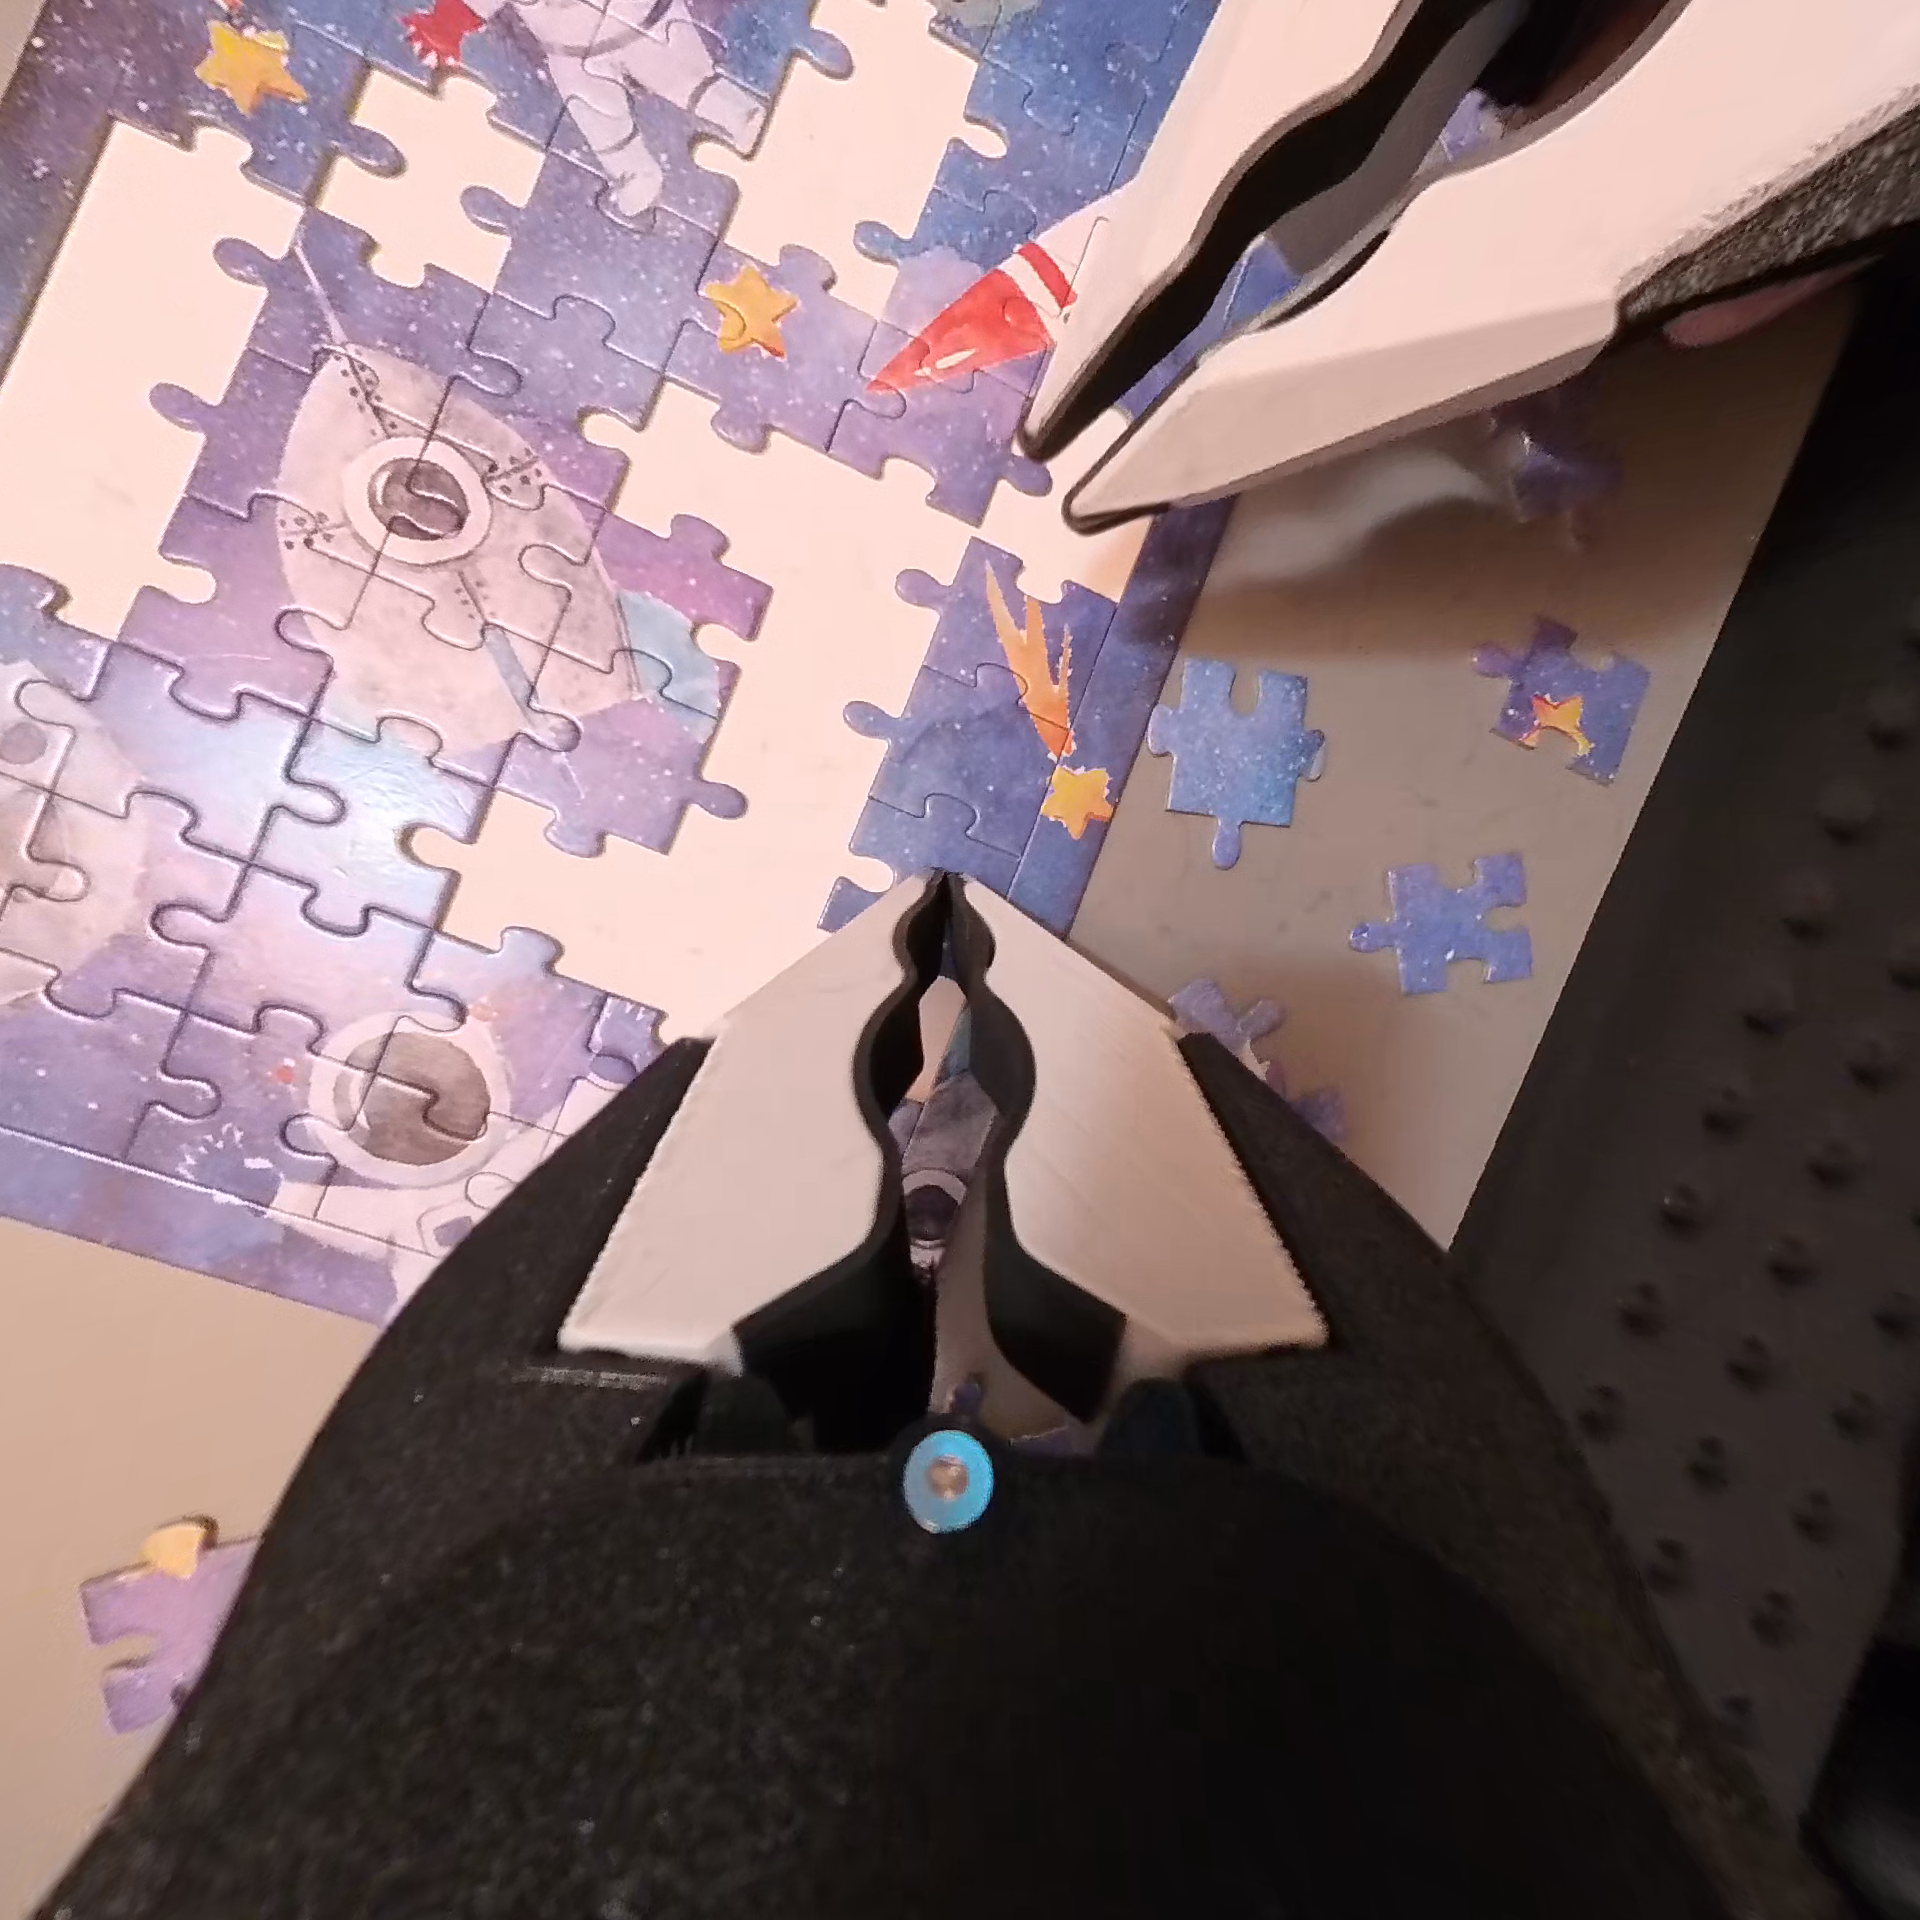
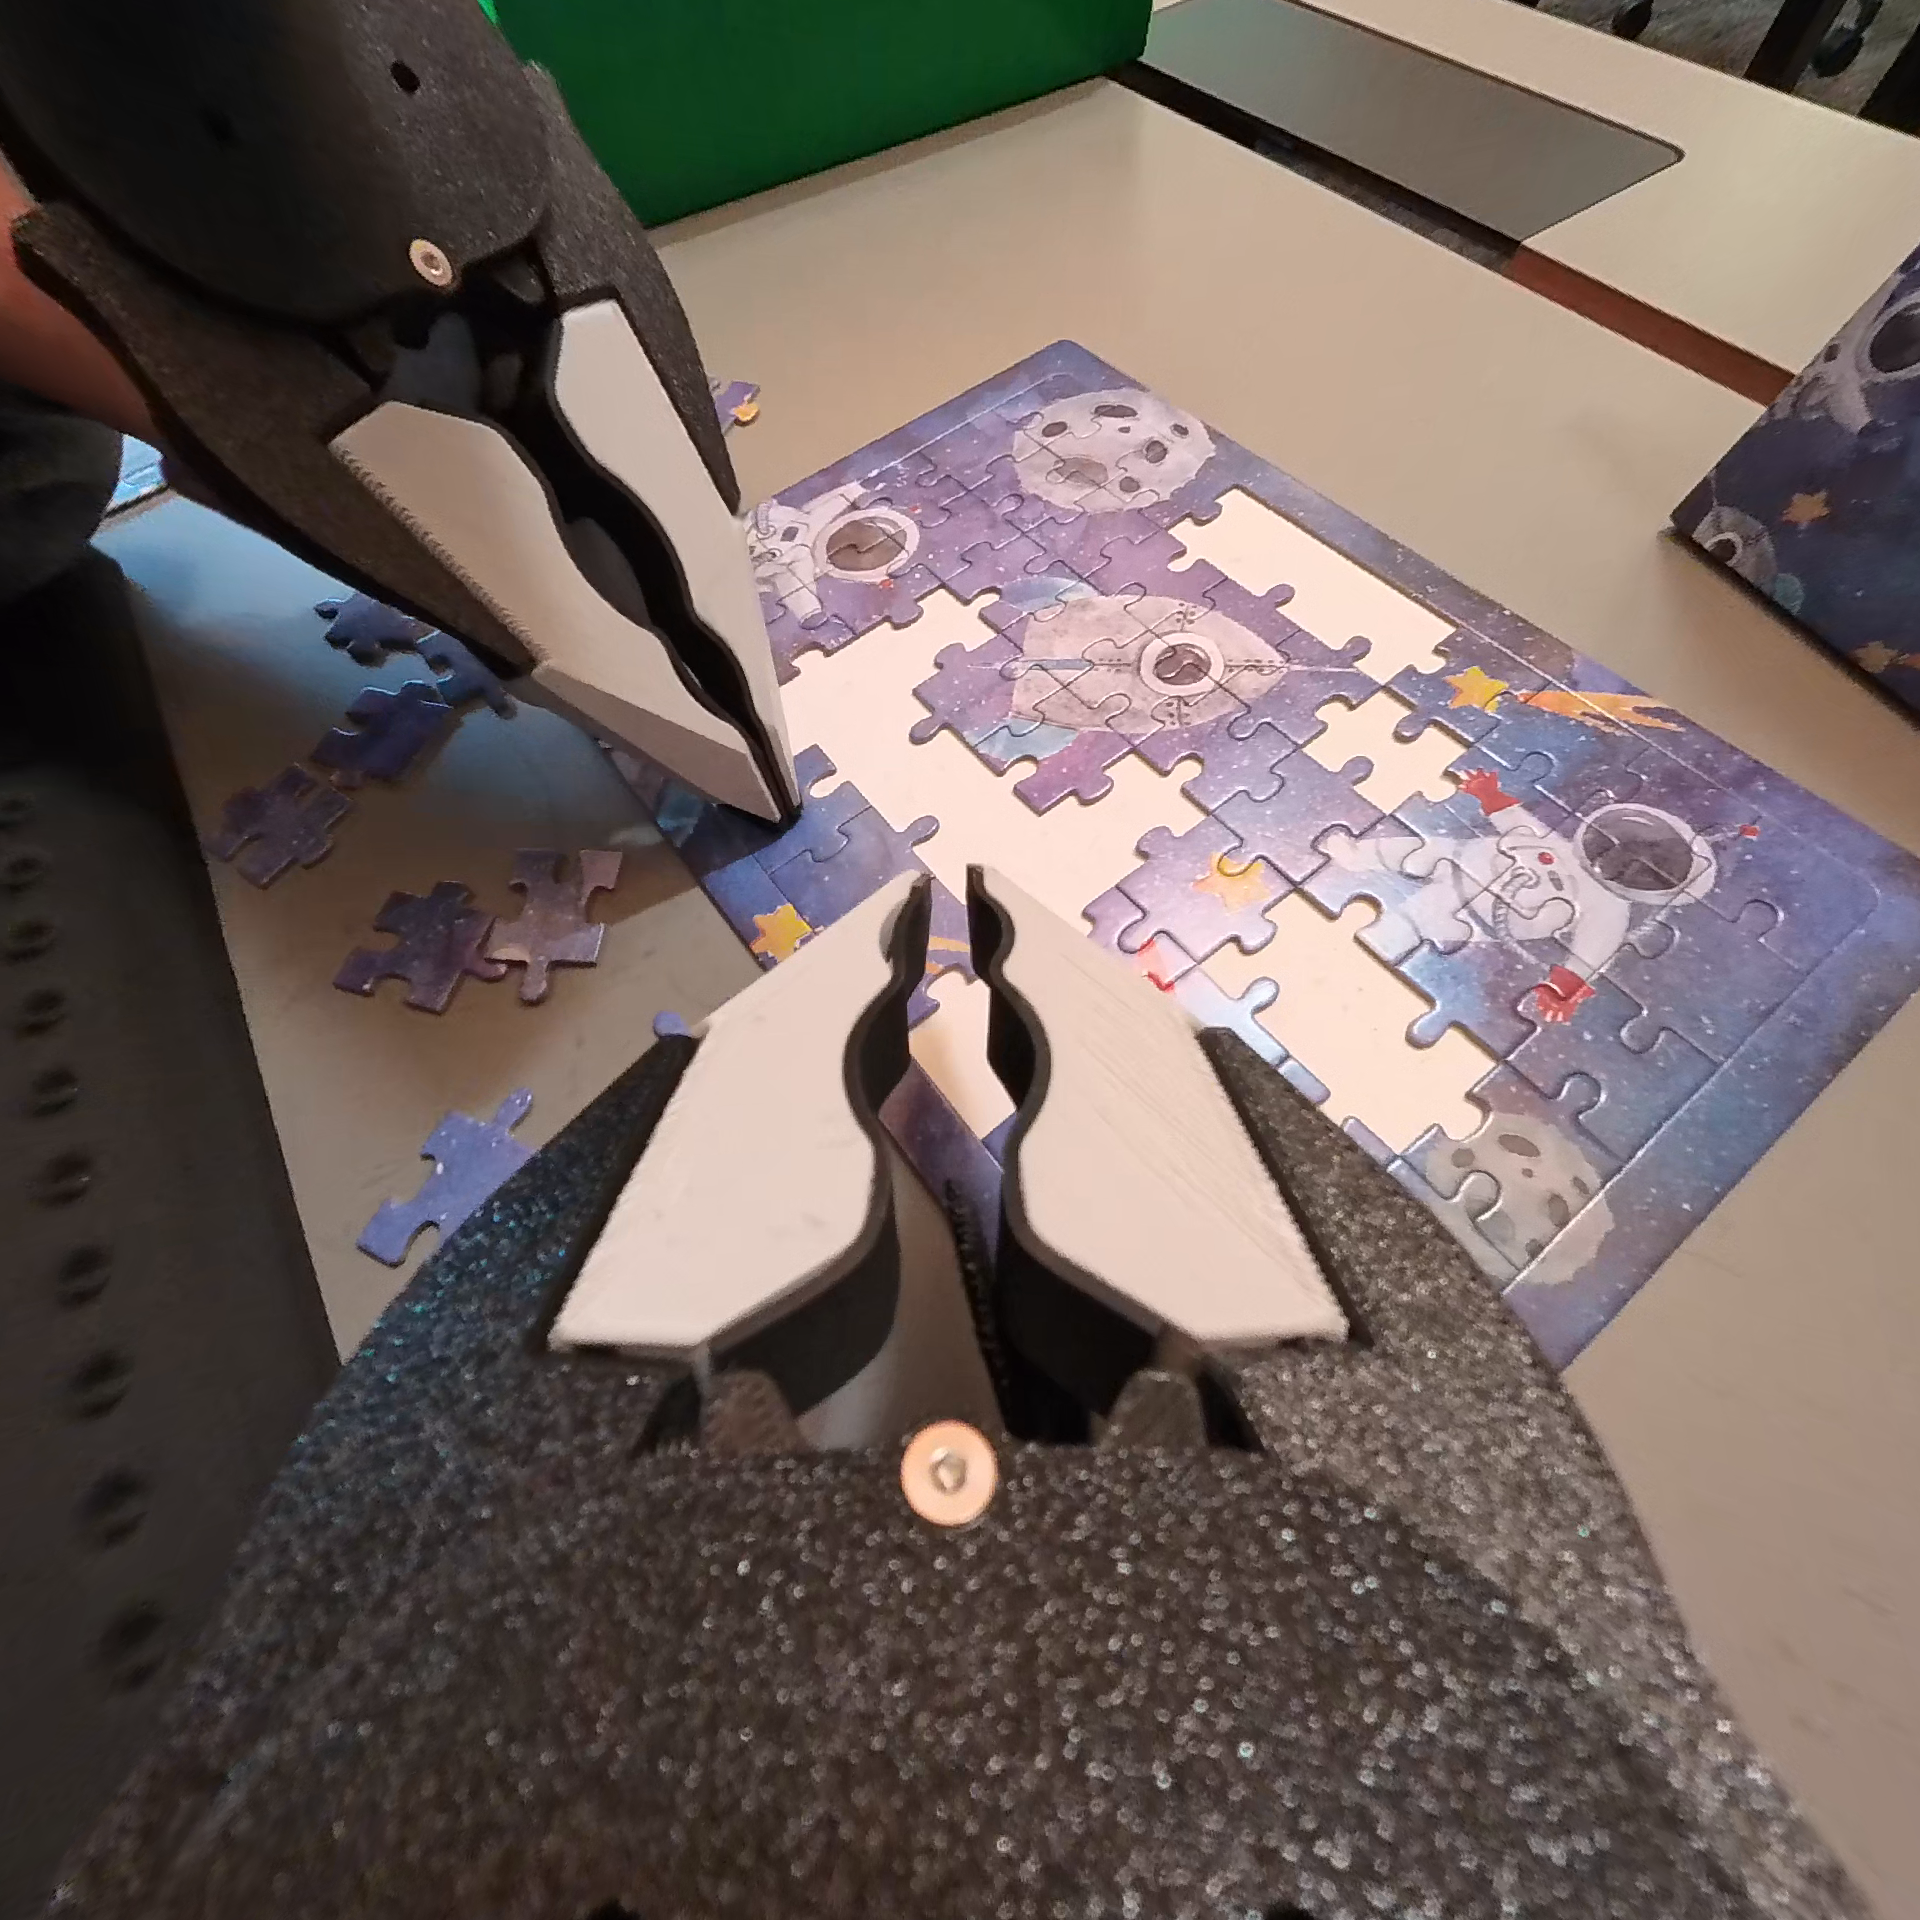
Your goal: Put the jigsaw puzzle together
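The left black-and-white claw [image 1: 945,883] is pinched together with its tip on the half-built purple space jigsaw puzzle [image 2: 1195,665] on the grey table [image 2: 1039,281], hiding pieces underneath, while the right black-and-white claw [image 2: 945,883] hangs a little apart.

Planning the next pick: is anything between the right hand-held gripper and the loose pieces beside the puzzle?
Nothing visible stands between them. The right hand-held gripper hovers slightly open over the puzzle's near edge; the loose pieces lie on bare table to its left. The left hand-held gripper, closed, presses the puzzle corner farther back, off that path.
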{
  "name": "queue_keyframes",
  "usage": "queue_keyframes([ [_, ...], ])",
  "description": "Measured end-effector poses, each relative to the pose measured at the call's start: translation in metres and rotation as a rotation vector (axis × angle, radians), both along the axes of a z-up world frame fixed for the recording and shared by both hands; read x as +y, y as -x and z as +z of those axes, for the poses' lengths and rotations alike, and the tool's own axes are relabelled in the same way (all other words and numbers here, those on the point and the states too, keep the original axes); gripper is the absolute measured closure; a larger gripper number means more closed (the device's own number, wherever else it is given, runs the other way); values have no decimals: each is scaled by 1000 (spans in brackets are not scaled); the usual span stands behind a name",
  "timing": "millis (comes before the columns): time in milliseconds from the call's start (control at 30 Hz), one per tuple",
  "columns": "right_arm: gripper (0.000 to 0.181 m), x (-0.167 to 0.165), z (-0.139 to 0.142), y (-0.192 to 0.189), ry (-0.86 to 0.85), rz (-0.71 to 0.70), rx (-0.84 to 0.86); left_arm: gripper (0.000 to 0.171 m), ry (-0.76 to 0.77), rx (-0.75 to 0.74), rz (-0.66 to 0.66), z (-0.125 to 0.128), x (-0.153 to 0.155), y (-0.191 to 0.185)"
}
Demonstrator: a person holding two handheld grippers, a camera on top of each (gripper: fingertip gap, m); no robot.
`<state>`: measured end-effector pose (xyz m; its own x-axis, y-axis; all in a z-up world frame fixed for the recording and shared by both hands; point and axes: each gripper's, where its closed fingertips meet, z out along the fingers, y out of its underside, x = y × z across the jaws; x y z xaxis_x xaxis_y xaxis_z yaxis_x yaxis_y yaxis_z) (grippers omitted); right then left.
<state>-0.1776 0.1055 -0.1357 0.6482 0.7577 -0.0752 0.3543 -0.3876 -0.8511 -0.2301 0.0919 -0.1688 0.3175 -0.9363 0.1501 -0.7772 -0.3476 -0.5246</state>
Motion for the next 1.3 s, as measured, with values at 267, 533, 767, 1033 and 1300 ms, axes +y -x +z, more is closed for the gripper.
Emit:
queue_keyframes([
  [267,181,-10,-7,18,64,108,-24,171,21,-33,178,12,-8,35],
  [533,181,-10,-25,48,8,166,-193,171,19,-73,251,0,-19,34],
  [767,181,-9,-32,50,-51,161,-295,171,59,-156,267,0,-19,34],
  [1033,181,-29,-29,59,7,278,-230,171,131,-221,271,1,-18,34],
  [1300,181,-16,-16,68,-54,246,-203,171,128,-209,268,1,-18,34],
])
